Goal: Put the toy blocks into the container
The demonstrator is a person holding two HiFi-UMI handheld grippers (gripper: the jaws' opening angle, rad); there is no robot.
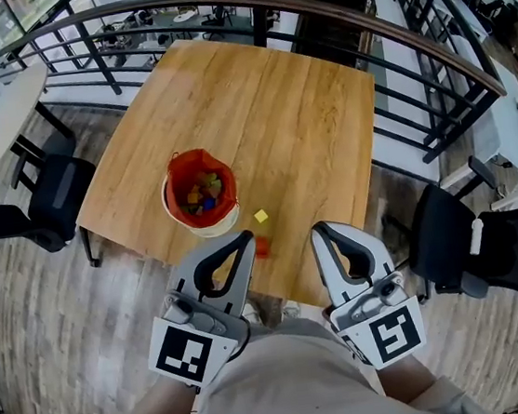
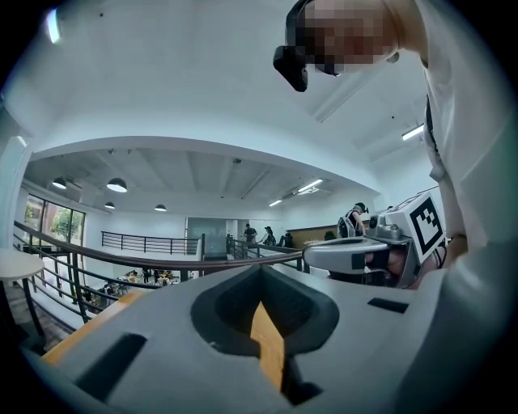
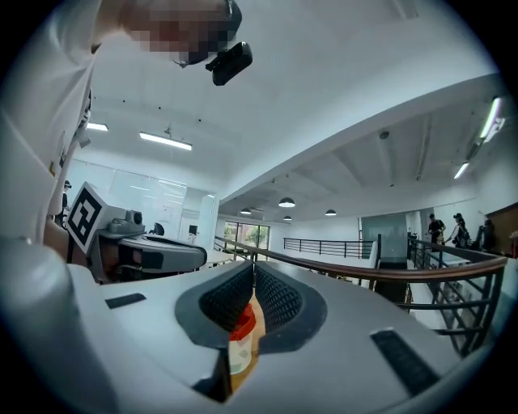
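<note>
A white container with a red liner (image 1: 200,195) stands on the wooden table (image 1: 275,106) and holds several coloured blocks. In front of it lie a yellow block (image 1: 260,216) and a red block (image 1: 262,246), close to the table's near edge. My left gripper (image 1: 247,237) hovers at that edge, its tip just left of the red block, jaws together and empty. My right gripper (image 1: 317,231) is level with it further right, also shut and empty. In the right gripper view the container (image 3: 241,330) shows through the slit under the jaws (image 3: 253,267). Wood shows under the left gripper (image 2: 261,268).
A dark curved railing (image 1: 309,3) runs behind the table. One black chair (image 1: 56,193) stands at the left and another (image 1: 474,240) at the right. A round white table (image 1: 4,115) is at the far left. The person's torso fills the bottom.
</note>
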